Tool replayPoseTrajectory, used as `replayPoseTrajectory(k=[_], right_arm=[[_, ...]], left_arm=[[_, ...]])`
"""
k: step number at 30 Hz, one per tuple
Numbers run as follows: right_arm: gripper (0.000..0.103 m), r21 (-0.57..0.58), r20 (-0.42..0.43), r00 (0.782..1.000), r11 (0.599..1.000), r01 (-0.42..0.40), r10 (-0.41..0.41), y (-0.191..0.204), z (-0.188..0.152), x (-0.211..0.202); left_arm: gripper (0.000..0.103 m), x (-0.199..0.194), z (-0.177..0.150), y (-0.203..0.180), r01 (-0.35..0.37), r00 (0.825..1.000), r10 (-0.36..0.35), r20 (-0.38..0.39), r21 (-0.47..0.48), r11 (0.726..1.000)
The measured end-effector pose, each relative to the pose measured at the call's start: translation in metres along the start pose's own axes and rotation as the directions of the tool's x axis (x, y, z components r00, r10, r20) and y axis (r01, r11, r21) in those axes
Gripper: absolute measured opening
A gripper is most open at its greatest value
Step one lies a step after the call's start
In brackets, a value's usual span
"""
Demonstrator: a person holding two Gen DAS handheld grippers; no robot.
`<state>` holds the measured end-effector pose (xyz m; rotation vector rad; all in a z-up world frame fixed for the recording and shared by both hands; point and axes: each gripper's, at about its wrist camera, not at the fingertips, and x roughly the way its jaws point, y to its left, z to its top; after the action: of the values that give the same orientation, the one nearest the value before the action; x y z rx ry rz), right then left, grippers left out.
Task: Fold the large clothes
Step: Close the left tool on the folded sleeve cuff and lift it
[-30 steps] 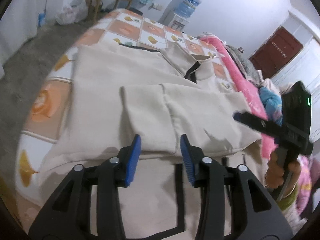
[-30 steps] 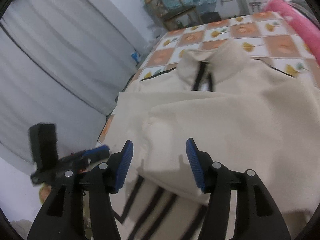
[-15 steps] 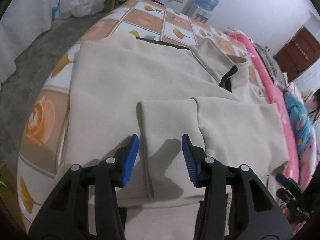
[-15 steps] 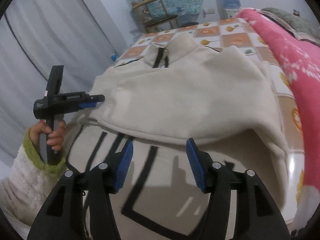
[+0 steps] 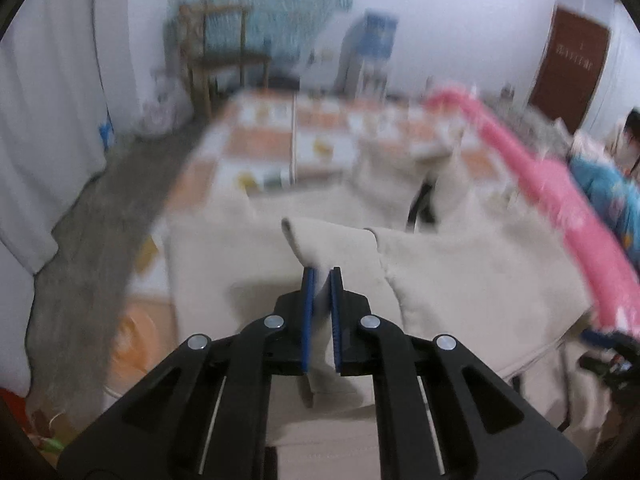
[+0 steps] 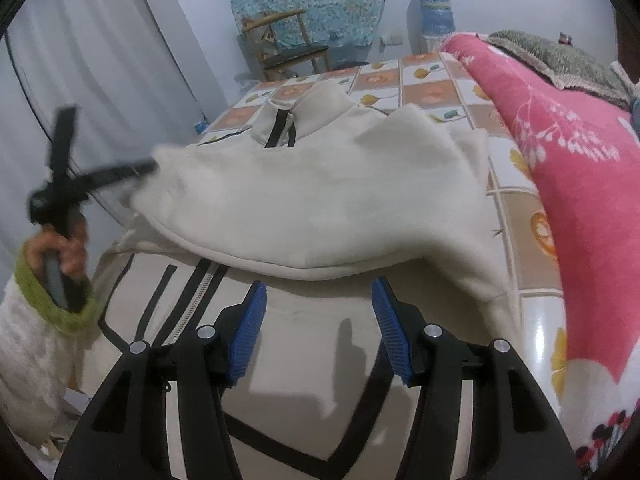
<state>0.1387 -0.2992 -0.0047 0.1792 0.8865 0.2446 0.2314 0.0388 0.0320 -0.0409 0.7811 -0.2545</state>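
A large cream fleece jacket [image 6: 320, 192] with black trim and a zipper lies spread on the bed. One sleeve is folded across its body. My left gripper [image 5: 321, 274] is shut on the cuff end of that sleeve [image 5: 332, 244], which is raised off the jacket [image 5: 480, 272]. The right wrist view shows the same gripper [image 6: 148, 168] blurred at the left, held by a hand [image 6: 68, 248] in a green-cuffed sleeve. My right gripper [image 6: 320, 288] hangs open over the striped lower front of the jacket, just short of the folded sleeve's edge, with nothing between its fingers.
The bed has an orange and white checked sheet [image 6: 432, 88]. A pink flowered blanket [image 6: 580, 168] runs along its right side. A wooden chair [image 6: 288, 44] and a water dispenser [image 6: 434, 8] stand beyond the bed, and grey floor [image 5: 88, 240] lies to its left.
My left gripper has shut on the sleeve cuff and lifted it, tilting its view upward. My right gripper swung right along the jacket, then stayed open and nearly still.
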Motion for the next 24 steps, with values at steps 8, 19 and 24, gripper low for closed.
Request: replayPoseTrajectory(k=[8,19,24], right_arm=[[0.054,0.016,-0.02,1.0,1.0,0.013,-0.013,-0.008,0.0,0.007],[0.054,0.06,-0.037,0.999,0.997,0.039,-0.037,-0.018,0.006,0.005],[0.054,0.064,-0.006,0.995,0.993,0.102,-0.102,-0.029,0.018,-0.014]], left_arm=[[0.007,0.029,-0.017,0.057,-0.067,0.992,0.053,-0.118,-0.121,0.99],[0.008,0.041,-0.034,0.071,-0.09,0.985,0.069,-0.157,-0.135,0.987],[0.011,0.03,-0.036,0.076,-0.081,0.991,0.064,-0.119,-0.137,0.987]])
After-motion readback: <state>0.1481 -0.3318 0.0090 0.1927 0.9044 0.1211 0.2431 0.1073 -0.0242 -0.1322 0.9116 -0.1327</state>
